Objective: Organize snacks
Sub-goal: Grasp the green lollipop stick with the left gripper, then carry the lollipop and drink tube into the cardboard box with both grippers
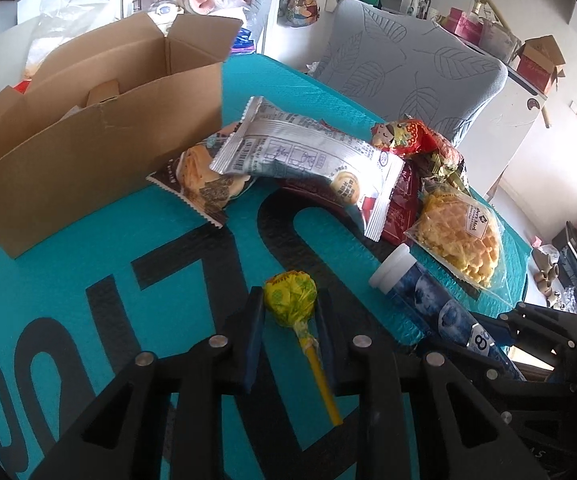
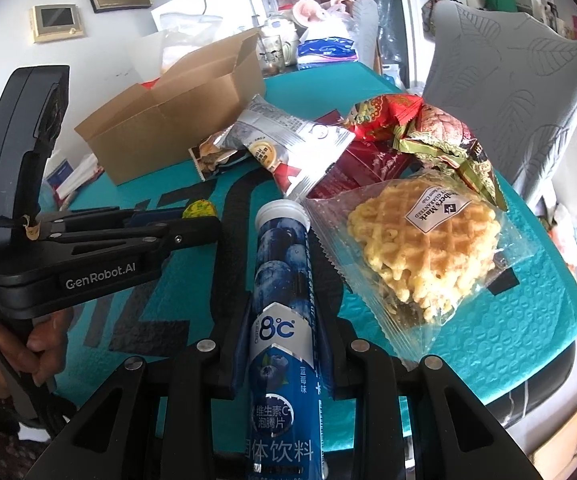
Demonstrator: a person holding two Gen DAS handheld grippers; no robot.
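Observation:
My left gripper [image 1: 289, 304] is shut on a yellow lollipop [image 1: 290, 296], its stick pointing back toward me; it also shows in the right wrist view [image 2: 199, 209]. My right gripper [image 2: 283, 312] is shut on a blue blueberry tablet tube [image 2: 282, 292] with a white cap, also seen in the left wrist view [image 1: 420, 296]. An open cardboard box [image 1: 88, 136] stands at the left on the teal mat [image 1: 88, 280]. A snack pile lies beyond: a silver packet [image 1: 308, 160], a waffle pack [image 1: 460, 236], red packets [image 1: 408, 136].
A grey leaf-pattern chair back [image 1: 412, 68] stands behind the table. Clutter, bottles and bags sit behind the box [image 1: 200, 0]. The mat's right edge [image 2: 560, 320] drops off near the waffle pack [image 2: 420, 248]. A brown cookie packet [image 1: 204, 184] lies against the box.

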